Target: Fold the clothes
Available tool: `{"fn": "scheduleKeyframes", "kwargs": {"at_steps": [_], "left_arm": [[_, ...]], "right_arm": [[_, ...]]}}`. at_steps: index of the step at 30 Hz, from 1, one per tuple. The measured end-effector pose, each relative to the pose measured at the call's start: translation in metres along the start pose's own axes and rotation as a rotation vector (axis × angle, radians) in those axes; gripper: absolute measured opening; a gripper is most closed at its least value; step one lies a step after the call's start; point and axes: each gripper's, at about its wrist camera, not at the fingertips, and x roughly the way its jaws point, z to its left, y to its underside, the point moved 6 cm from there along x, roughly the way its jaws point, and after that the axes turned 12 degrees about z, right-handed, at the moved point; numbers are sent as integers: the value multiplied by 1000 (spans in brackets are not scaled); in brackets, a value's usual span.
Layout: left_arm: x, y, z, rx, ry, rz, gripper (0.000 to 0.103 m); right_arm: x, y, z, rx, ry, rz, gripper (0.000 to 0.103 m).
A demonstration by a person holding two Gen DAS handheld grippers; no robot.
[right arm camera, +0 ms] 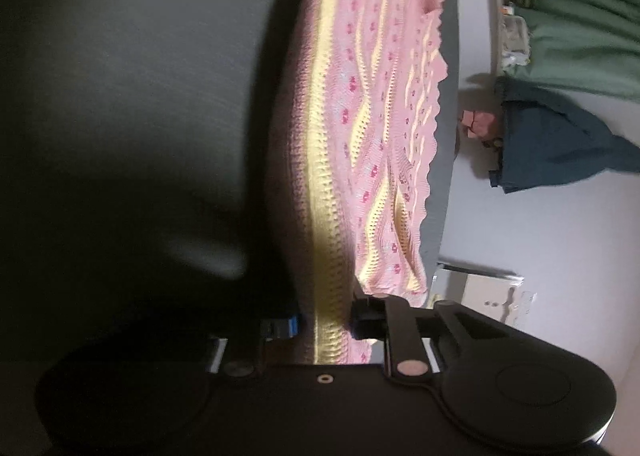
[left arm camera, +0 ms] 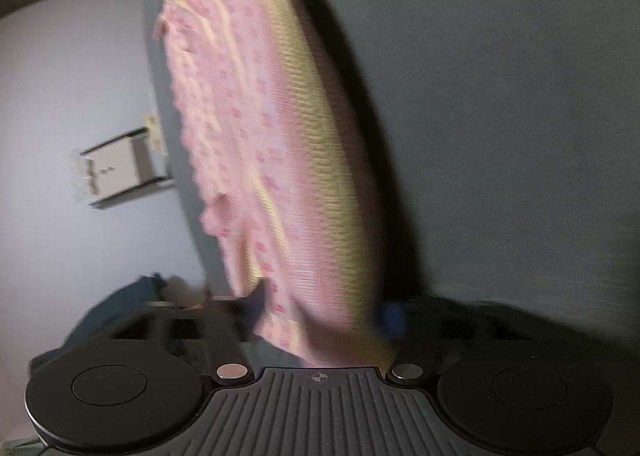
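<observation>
A pink and yellow knitted garment with small red flowers and a scalloped hem is stretched between my two grippers above a dark grey surface. My left gripper is shut on one end of the garment, which runs away from it up the frame. My right gripper is shut on the other end of the same garment. The cloth hangs taut and throws a dark shadow on the surface. The views are blurred by motion.
The grey surface ends in a curved edge beside the garment. Beyond it is a pale floor with a white box, a dark blue cloth, green cloth and a small pink object.
</observation>
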Motion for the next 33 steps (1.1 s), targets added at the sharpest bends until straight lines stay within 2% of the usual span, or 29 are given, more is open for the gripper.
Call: {"fn": "scheduleKeyframes", "kwargs": {"at_steps": [4,10,13,17,18,21,22,24,27,30,33], "left_arm": [[-6,10,0,-22,-6,-32,18],[-37,31,5,-99,42,-68,16],[-59,45,13,-186,140,-84,16],[-98,64,20,-233,382,-151,16],[-108,69,21,-243,445,-168,16],[-131,79,23,-262,618,-219,16],[-134,80,23,-262,646,-233,16],[-130,81,32,-254,625,-237,16],[-116,84,53,-257,585,-232,16],[-87,84,94,-318,586,-212,16],[-52,86,124,-367,622,-183,16]], "right_arm": [[-23,9,-8,60,-53,-13,16],[-74,18,-14,79,-130,-49,16],[-109,22,-14,77,-247,-58,16],[-157,32,-11,73,-465,-91,16],[-159,33,-14,83,-491,-92,16],[-158,37,-29,125,-540,-94,16],[-154,37,-41,147,-543,-95,16],[-144,37,-67,204,-570,-104,16],[-116,36,-102,282,-679,-113,17],[-83,40,-122,331,-745,-95,17],[-47,40,-139,367,-804,-74,17]]}}
